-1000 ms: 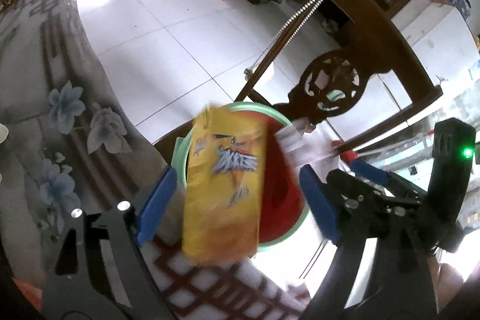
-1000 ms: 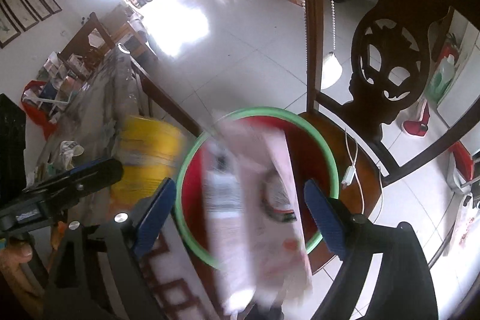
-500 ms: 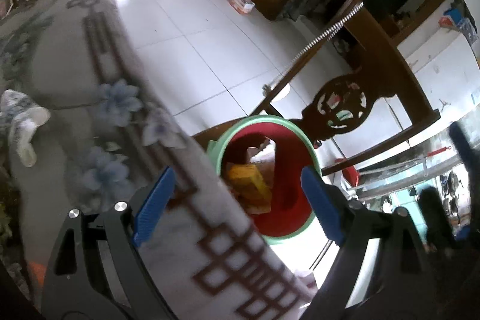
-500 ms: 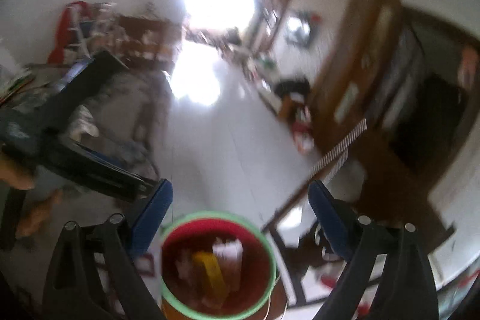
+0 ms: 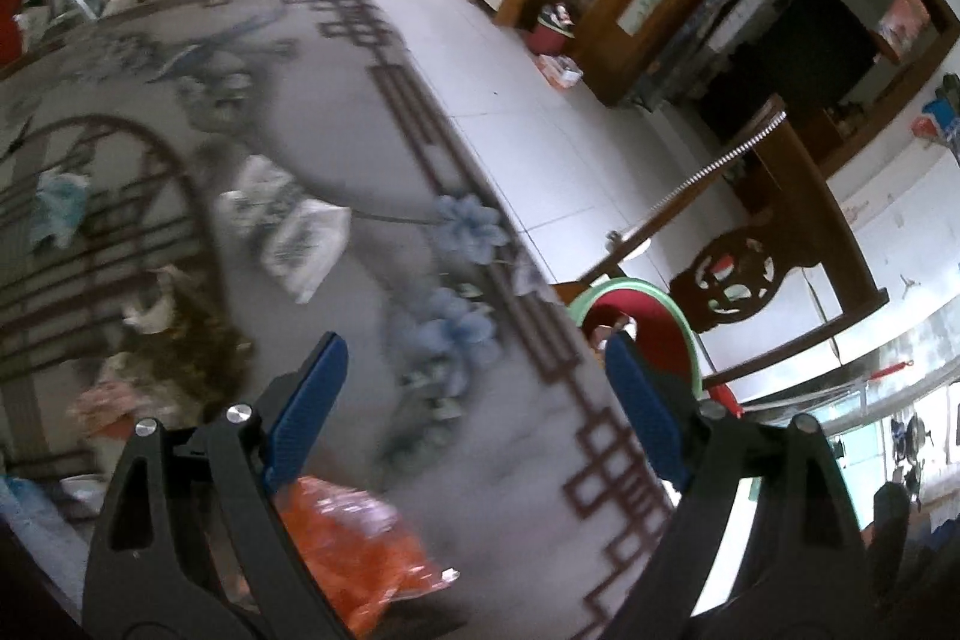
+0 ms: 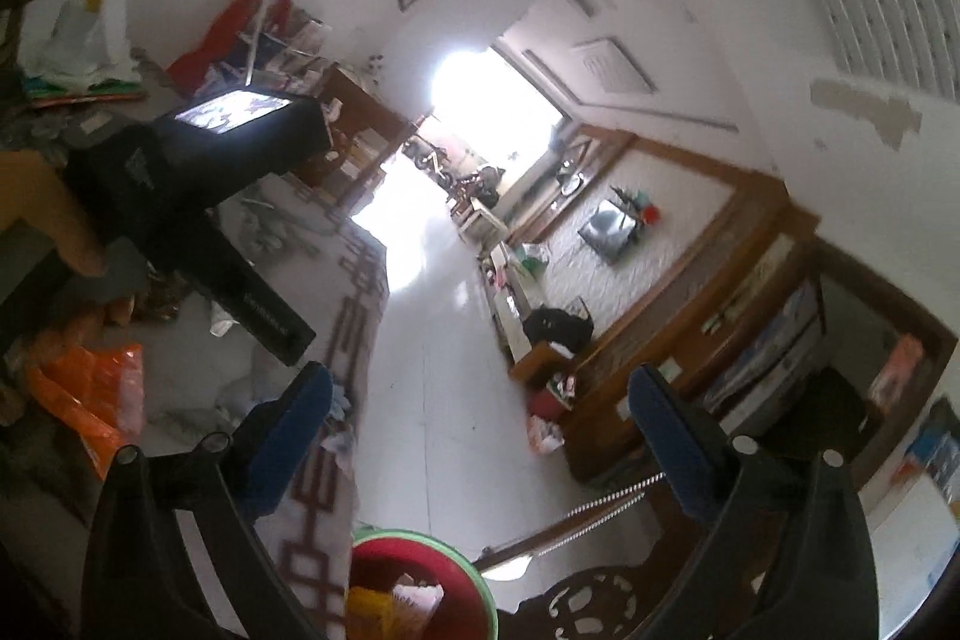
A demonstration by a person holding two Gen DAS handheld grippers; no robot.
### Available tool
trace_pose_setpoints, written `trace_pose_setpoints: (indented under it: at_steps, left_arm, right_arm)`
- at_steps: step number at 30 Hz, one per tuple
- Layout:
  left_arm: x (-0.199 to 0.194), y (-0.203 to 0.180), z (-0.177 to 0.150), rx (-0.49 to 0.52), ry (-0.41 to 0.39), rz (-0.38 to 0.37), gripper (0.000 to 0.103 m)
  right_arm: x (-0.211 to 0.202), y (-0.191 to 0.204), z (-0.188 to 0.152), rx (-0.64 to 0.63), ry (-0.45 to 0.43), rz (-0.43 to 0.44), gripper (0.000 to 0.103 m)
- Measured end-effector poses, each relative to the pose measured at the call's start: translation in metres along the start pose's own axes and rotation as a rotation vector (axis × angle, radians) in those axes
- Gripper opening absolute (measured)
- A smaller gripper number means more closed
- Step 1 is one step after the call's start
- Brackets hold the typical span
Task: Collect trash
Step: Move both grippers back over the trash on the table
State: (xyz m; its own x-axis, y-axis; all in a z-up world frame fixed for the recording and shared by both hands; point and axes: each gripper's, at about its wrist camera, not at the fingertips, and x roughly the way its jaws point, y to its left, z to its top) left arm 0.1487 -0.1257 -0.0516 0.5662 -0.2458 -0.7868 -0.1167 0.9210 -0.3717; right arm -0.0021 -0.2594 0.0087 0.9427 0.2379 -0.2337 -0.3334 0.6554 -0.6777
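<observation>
On the grey patterned tablecloth (image 5: 336, 130), trash items lie scattered: a crumpled white wrapper with dark print (image 5: 288, 232) sits near the middle, a pale blue scrap (image 5: 60, 208) lies well to its left, and a brownish heap of debris (image 5: 192, 346) rests just below the two. An orange plastic bag (image 5: 354, 538), glossy and creased, lies at the near edge of the cloth, directly under the left gripper (image 5: 474, 400). The left gripper's jaws stand wide apart with nothing between the blue pads (image 5: 312, 400); they have just been opening slightly. Beyond the table edge, a red bucket with a green rim (image 5: 648, 322) stands on a wooden chair (image 5: 732, 280), partly hidden behind the right-side pad. In the right wrist view the same bucket (image 6: 420, 580) appears at the bottom of the frame and contains a yellow packet (image 6: 372, 610) and a pale pink-and-white packet (image 6: 414, 598). The right gripper (image 6: 474, 436) points out across the room above the bucket; its jaws have just been opening and now stand fully apart, empty. The orange bag (image 6: 90, 400) is visible on the cloth at the left of this view, with the left gripper's black body (image 6: 198, 184) above it. Motion blur softens detail of the smaller items.
</observation>
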Motion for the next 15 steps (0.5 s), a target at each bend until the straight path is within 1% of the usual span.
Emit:
trace_pose_setpoints:
  at_steps: [1,3,5,8,11,13,15]
  left_arm:
    - [-0.004,0.005,-0.001,-0.004,-0.002,0.002,0.085]
    - [-0.014,0.016,-0.003,-0.008,-0.006,0.006,0.085]
    - [-0.022,0.025,-0.006,-0.010,-0.013,0.008,0.086]
    - [-0.035,0.040,-0.010,-0.017,-0.022,0.011,0.086]
    - [-0.046,0.056,-0.016,-0.030,-0.031,0.021,0.087]
    - [-0.055,0.068,-0.019,-0.041,-0.040,0.028,0.087]
    - [-0.063,0.080,-0.024,-0.055,-0.049,0.039,0.087]
  right_arm:
    - [0.000,0.002,0.000,0.000,-0.003,0.006,0.095]
    - [-0.003,0.004,0.007,0.041,-0.018,0.046,0.095]
    - [-0.008,-0.004,0.013,0.149,-0.044,0.123,0.095]
    - [-0.013,-0.020,0.026,0.357,-0.095,0.242,0.095]
    - [-0.017,-0.035,0.037,0.557,-0.135,0.338,0.095]
    - [-0.018,-0.038,0.044,0.635,-0.142,0.380,0.095]
    - [-0.017,-0.039,0.048,0.684,-0.142,0.404,0.095]
